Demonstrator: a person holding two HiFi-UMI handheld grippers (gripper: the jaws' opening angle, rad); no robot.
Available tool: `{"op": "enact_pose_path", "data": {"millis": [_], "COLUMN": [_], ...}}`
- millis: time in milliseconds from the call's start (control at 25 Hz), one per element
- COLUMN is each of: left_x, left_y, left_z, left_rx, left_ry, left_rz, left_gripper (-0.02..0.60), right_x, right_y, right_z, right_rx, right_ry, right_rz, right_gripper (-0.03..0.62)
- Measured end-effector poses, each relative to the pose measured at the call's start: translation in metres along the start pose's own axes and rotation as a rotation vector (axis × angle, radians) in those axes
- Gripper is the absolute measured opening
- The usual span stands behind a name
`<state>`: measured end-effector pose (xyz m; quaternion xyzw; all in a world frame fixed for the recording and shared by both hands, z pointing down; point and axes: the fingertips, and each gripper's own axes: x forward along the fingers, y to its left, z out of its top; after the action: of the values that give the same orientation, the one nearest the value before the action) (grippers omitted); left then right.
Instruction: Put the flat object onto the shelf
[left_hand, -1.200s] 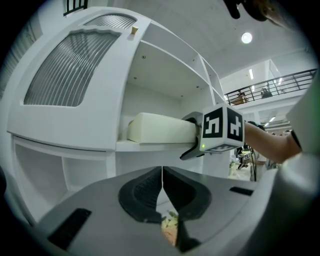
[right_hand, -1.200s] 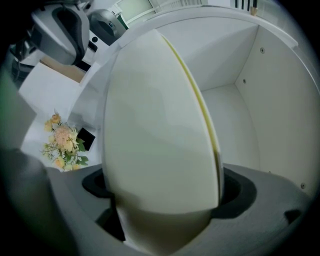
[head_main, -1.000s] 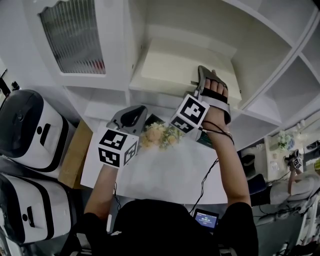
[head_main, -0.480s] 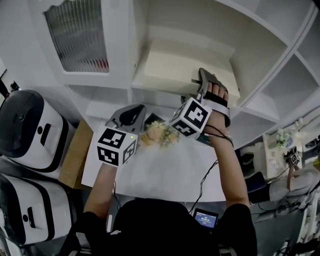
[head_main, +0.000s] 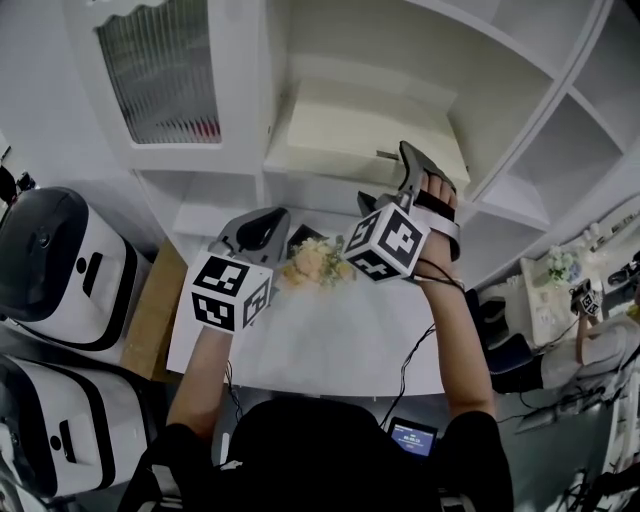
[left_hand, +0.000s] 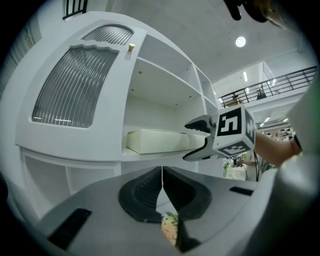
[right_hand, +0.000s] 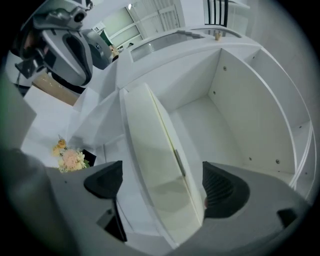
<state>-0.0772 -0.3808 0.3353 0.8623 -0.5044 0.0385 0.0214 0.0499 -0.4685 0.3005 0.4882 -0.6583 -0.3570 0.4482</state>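
Your right gripper (head_main: 390, 178) has its jaws spread wide, and the near end of the flat cream box (head_main: 350, 130) sits between them. In the right gripper view one pad stands just beside the box's edge and the other is clearly off it, so nothing is clamped. The box lies flat on the shelf board (head_main: 320, 186) straight ahead of those jaws, with most of its length running away from you into the compartment, so the placing looks essentially done. What seems left is to draw the right gripper clear without dragging the box, and perhaps to check that its near end does not overhang. Your left gripper (head_main: 255, 228) hangs below and beside the right one, jaws pressed together on nothing, above the white table (head_main: 330, 340) and its small bunch of flowers (head_main: 318, 262).
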Motion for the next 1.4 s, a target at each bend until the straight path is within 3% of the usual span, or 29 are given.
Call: {"op": "enact_pose_path", "data": {"millis": [440, 560, 1120, 1400], "left_x": [-0.017, -0.022, -0.046, -0.062], "left_y": [-0.019, -0.024, -0.039, -0.042], "left_z": [0.003, 0.001, -0.01, -0.016], "left_rx": [0.012, 0.013, 0.005, 0.006], "left_ry": [-0.005, -0.003, 0.015, 0.029], "left_rz": [-0.035, -0.041, -0.071, -0.089], "left_gripper": [0.008, 0.008, 0.008, 0.008], "right_x": [-0.031, -0.04, -0.075, -0.101], "right_y": [0.015, 0.018, 0.061, 0.068], "right_z": [-0.01, -0.014, -0.024, -0.014], "right_rx": [0.116, 0.151, 0.267, 0.437], "right_ry": [0.013, 0.012, -0.003, -0.067], "right_rz": [0.032, 0.013, 0.034, 0.017], "right_gripper": [0.481, 0.371, 0.192, 0.043]}}
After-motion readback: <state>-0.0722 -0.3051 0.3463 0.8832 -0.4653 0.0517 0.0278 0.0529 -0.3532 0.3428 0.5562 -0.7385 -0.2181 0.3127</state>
